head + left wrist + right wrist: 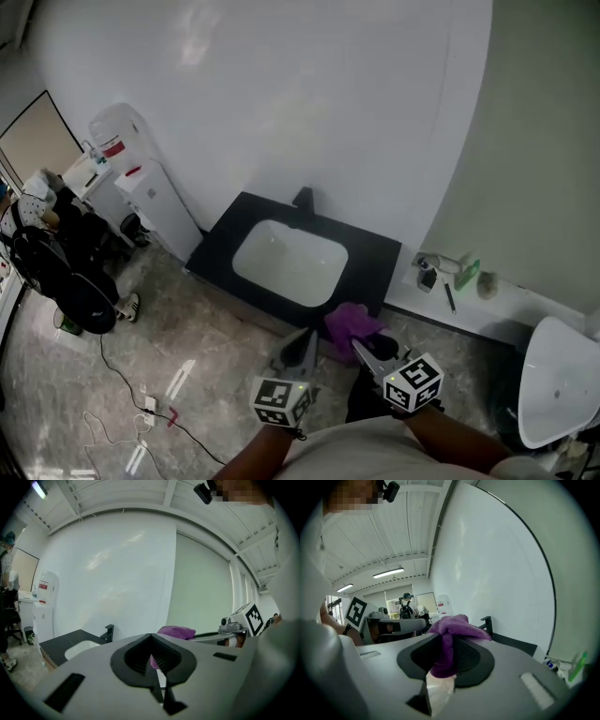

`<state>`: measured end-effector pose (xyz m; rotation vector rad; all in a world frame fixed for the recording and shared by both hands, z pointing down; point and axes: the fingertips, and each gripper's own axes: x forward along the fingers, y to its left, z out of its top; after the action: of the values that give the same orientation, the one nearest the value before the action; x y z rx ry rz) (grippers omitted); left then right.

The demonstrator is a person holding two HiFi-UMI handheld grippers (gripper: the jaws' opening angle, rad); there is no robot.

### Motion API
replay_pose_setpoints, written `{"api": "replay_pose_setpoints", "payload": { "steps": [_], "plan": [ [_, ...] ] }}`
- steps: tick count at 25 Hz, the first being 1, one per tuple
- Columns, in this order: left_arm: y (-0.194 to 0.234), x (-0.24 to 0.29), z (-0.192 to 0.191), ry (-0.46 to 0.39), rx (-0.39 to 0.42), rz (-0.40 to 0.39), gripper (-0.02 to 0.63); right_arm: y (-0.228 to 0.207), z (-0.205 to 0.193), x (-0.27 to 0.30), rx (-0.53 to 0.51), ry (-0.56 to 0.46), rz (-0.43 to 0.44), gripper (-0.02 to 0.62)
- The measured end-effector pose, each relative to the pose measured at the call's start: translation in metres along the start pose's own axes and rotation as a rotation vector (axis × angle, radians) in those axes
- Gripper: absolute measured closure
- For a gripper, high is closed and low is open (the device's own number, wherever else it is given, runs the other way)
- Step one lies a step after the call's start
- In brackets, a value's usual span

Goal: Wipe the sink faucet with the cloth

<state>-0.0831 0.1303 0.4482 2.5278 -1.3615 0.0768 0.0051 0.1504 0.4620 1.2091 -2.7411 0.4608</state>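
A black faucet (pixel 304 199) stands at the back of a white sink basin (pixel 291 262) set in a black counter (pixel 370 258) by the wall. My right gripper (pixel 356 345) is shut on a purple cloth (pixel 351 322), held in the air in front of the counter's near edge. The cloth (pixel 449 637) bunches out of the jaws in the right gripper view, with the faucet (pixel 487 623) beyond. My left gripper (pixel 307 339) hovers beside it, shut and holding nothing. In the left gripper view the faucet (pixel 108 632) and the cloth (pixel 176 631) lie ahead.
A white water dispenser (pixel 141 183) stands left of the counter. A person with a black backpack (pixel 56 262) is at the far left. Cables (pixel 141 405) trail on the floor. A ledge with small items (pixel 452 274) and a white fixture (pixel 555 394) are to the right.
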Motion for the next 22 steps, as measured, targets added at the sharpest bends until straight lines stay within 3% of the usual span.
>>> {"api": "replay_pose_setpoints", "payload": {
  "steps": [6, 10, 15, 19, 22],
  "plan": [
    [0.037, 0.144, 0.02, 0.016, -0.051, 0.035, 0.6, -0.107, 0.035, 0.093, -0.016, 0.062, 0.16, 0.509],
    [0.077, 0.214, 0.03, 0.022, -0.085, 0.106, 0.6, -0.167, 0.051, 0.151, -0.034, 0.12, 0.228, 0.509],
    [0.132, 0.26, 0.026, 0.059, -0.106, 0.15, 0.6, -0.237, 0.062, 0.241, -0.038, 0.16, 0.197, 0.509],
    [0.17, 0.281, 0.024, 0.082, -0.117, 0.163, 0.6, -0.288, 0.09, 0.35, -0.127, 0.158, 0.143, 0.509],
    [0.188, 0.29, 0.019, 0.113, -0.137, 0.161, 0.6, -0.321, 0.089, 0.433, -0.17, 0.217, 0.098, 0.509]
  ]
}}
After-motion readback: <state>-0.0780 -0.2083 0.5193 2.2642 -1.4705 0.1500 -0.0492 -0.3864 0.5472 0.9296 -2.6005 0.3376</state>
